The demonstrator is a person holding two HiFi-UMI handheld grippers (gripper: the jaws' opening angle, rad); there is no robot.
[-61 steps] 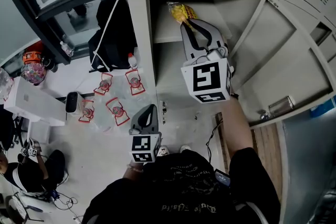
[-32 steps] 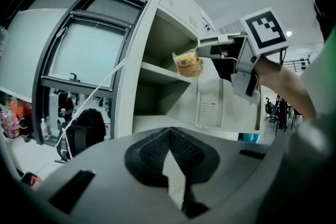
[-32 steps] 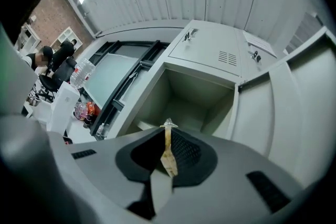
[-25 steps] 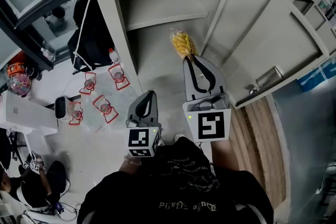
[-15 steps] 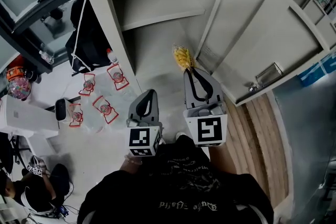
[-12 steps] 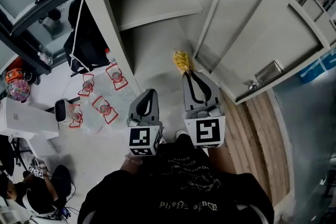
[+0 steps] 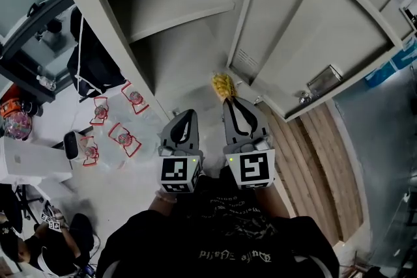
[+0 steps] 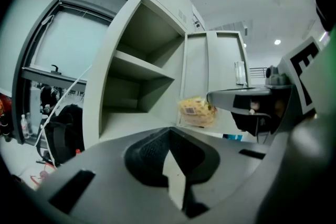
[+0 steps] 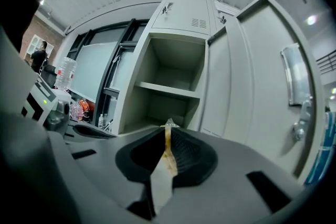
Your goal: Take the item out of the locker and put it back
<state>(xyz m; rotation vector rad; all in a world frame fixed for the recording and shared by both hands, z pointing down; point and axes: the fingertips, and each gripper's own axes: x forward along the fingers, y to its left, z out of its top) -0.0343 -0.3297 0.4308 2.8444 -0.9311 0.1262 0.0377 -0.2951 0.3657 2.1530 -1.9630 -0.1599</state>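
Now that my right hand-held gripper (image 7: 229, 99) has come back and down out of the locker (image 7: 107, 23), the bag (image 7: 223, 84) hangs at its tips in mid-frame, well clear of the shelf (image 7: 172, 6) it was level with moments ago. Its jaws pinch the bag's thin top edge tight. My left hand-held gripper (image 7: 187, 115) waits just beside, jaws together on nothing. The taking-out looks done; the return is left. Both compartments stand bare, with the door (image 7: 306, 23) swung wide at upper right. Pale floor (image 7: 130, 185) with small red-framed things (image 7: 124, 140) lies lower left, and wood planks (image 7: 306, 166) lower right.
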